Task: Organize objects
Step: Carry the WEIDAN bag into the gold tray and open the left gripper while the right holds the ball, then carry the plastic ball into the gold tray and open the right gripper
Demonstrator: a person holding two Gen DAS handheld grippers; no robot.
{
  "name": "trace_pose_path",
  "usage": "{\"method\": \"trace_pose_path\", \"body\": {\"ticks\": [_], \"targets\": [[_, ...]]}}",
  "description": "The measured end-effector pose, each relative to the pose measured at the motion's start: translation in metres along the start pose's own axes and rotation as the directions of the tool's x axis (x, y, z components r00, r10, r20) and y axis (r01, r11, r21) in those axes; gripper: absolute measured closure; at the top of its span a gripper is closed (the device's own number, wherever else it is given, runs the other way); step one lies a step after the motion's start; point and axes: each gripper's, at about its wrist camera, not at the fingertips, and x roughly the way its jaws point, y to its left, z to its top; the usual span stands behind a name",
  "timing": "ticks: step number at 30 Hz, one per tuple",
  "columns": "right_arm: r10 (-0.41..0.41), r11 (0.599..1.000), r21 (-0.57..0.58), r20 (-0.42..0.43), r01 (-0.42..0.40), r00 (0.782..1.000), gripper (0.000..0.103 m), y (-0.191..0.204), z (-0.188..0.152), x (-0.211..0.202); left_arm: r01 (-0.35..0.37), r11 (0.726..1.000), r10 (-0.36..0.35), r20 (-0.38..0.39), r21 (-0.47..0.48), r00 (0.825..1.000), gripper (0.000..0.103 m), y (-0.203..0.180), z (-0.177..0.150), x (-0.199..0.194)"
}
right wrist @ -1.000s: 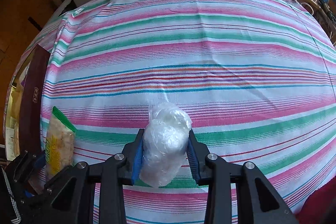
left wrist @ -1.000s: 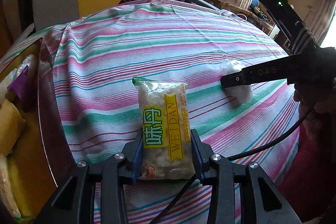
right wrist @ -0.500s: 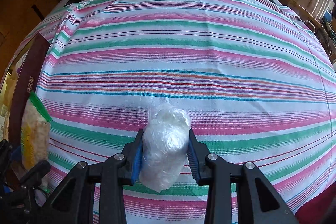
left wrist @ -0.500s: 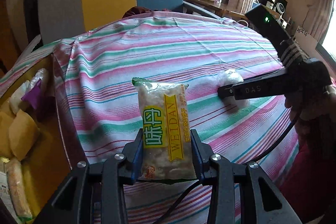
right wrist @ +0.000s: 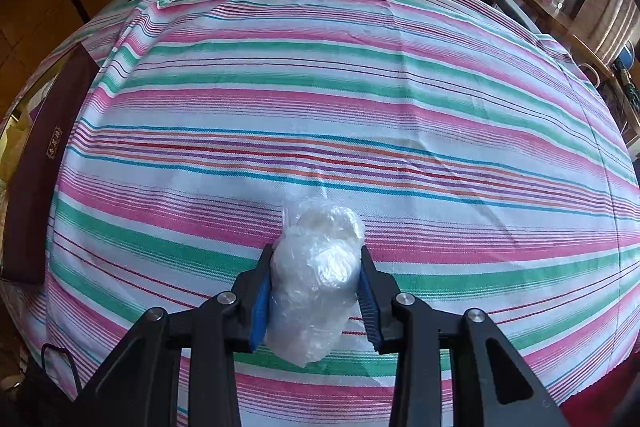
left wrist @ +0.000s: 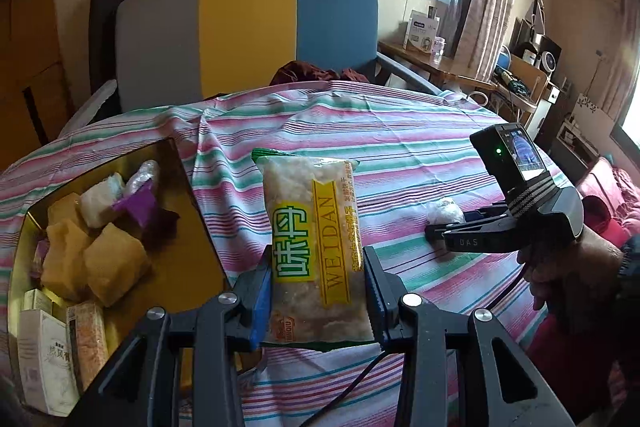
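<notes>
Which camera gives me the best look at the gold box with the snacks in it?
The left wrist view: the gold box lies open, its packets visible. The right wrist view catches only a sliver of its rim at the left edge.

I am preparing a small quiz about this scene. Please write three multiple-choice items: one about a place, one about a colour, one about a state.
1. Where is the gold box?
A. left of the snack packet
B. on the chair
C. right of the packet

2. What colour is the band with the word WEIDAN?
A. red
B. yellow
C. black

3. What does the right gripper do?
A. stands open and empty
B. grips a clear plastic bundle
C. grips a spoon

Answers: 1 A, the left wrist view shows the box at the left edge; 2 B, the band is yellow; 3 B, both pads press the bundle.
</notes>
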Motion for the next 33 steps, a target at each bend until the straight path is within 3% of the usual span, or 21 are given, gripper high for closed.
{"method": "trace_pose_path", "body": {"ticks": [5,10,17,21,23,24,30,33], "targets": [[-0.024,0.999,-0.022,0.005,0.024,1.0,0.066,0.002,-0.004,-0.005,-0.018,0.998,0.019,0.017,-0.061,1.0,0.062,0.029,-0.006,-0.019],[-0.036,0.999,-0.035,0.008,0.037,0.999,0.066,0.002,-0.006,-0.007,-0.06,0.979,0.067,0.025,-0.195,0.997,0.062,0.087,-0.015,-0.038],[-0.049,0.998,-0.048,0.008,0.05,0.999,0.066,0.007,-0.003,-0.006,-0.129,0.935,0.11,-0.075,-0.332,0.991,0.062,0.15,-0.043,-0.021],[-0.053,0.997,-0.051,0.007,0.053,0.999,0.066,0.007,-0.004,-0.007,-0.163,0.928,0.132,-0.112,-0.334,0.985,0.062,0.147,-0.048,-0.007],[-0.057,0.997,-0.05,0.005,0.058,0.998,0.066,0.01,-0.005,-0.008,-0.183,0.927,0.145,-0.139,-0.326,0.98,0.058,0.148,-0.051,-0.003],[-0.062,0.997,-0.053,0.006,0.062,0.998,0.066,0.01,-0.003,-0.006,-0.199,0.923,0.159,-0.144,-0.33,0.977,0.052,0.15,-0.052,-0.003],[-0.074,0.996,-0.054,0.039,0.076,0.997,0.067,0.02,0.002,-0.018,-0.233,0.925,0.215,-0.092,-0.299,0.972,0.048,0.15,-0.049,-0.02],[0.008,0.999,-0.034,0.082,-0.006,0.997,0.067,0.037,0.007,-0.036,-0.268,0.923,0.257,-0.075,-0.276,0.964,0.045,0.151,-0.051,-0.03]]}}
